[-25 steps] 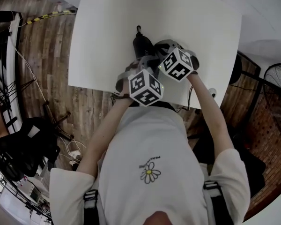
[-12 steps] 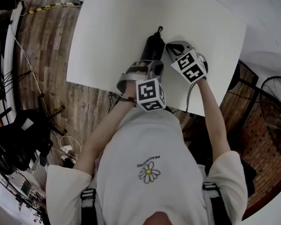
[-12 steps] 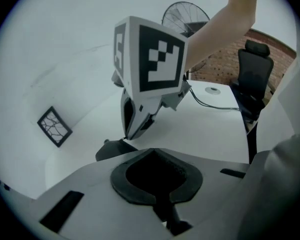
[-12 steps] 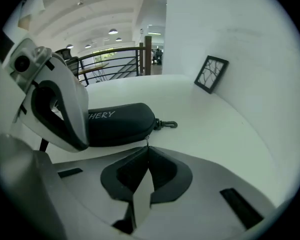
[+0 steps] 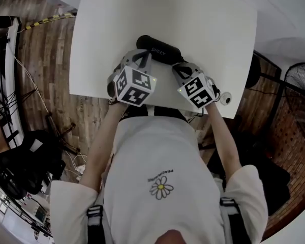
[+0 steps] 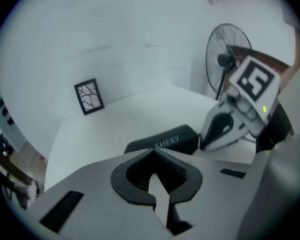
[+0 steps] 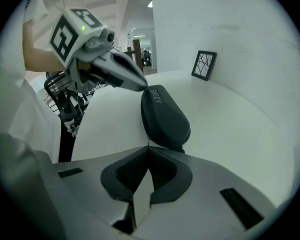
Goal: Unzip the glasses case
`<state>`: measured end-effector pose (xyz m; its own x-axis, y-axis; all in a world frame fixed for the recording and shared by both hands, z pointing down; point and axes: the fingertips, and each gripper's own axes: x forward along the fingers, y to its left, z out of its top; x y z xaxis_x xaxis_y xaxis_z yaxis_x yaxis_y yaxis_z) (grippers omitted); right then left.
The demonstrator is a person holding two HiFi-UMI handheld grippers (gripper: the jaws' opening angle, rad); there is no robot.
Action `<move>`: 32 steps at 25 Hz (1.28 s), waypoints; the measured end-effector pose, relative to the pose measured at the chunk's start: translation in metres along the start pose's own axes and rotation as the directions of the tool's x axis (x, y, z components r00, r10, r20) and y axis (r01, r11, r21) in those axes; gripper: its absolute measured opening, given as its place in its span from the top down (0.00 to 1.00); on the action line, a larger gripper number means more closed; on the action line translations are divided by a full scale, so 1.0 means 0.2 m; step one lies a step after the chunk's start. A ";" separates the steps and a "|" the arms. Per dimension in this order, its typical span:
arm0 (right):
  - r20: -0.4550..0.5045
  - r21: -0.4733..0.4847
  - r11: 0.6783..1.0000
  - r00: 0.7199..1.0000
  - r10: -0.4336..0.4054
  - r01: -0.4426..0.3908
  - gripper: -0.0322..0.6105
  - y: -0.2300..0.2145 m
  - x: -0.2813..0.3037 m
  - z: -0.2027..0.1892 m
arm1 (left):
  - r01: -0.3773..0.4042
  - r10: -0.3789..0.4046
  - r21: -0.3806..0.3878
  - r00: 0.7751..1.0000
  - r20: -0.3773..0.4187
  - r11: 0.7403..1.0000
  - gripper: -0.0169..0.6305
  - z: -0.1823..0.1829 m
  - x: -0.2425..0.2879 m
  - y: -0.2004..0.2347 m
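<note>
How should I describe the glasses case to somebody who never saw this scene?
On the white table, just beyond the tips of the left hand-held gripper and the right hand-held gripper, lies the glasses case. Unlike those grey tools, it is black, oblong and rounded, with pale lettering on top.

The glasses case (image 5: 160,49), which pointed up the frame a second ago, now lies crosswise in the upper middle of the head view. The left gripper (image 5: 144,57) now sits further left and the right gripper (image 5: 177,67) lower, its closed tips seemingly pinching the zip pull (image 7: 148,142) at the case's end.
</note>
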<state>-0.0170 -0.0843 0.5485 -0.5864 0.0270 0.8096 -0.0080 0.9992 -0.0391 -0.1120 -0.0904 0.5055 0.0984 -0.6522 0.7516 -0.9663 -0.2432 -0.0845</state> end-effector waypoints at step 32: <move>-0.087 -0.334 0.934 0.983 -0.164 0.126 0.94 -0.33 -0.03 0.02 | 0.002 0.007 0.152 0.998 -0.062 0.988 0.95 0.13 0.13 -0.05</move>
<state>-0.0164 -0.1510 0.5435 -0.5048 -0.1345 0.8527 0.1892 0.9465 0.2613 -0.0947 -0.1236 0.5091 0.0765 -0.6081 0.7902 -0.9187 -0.3510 -0.1812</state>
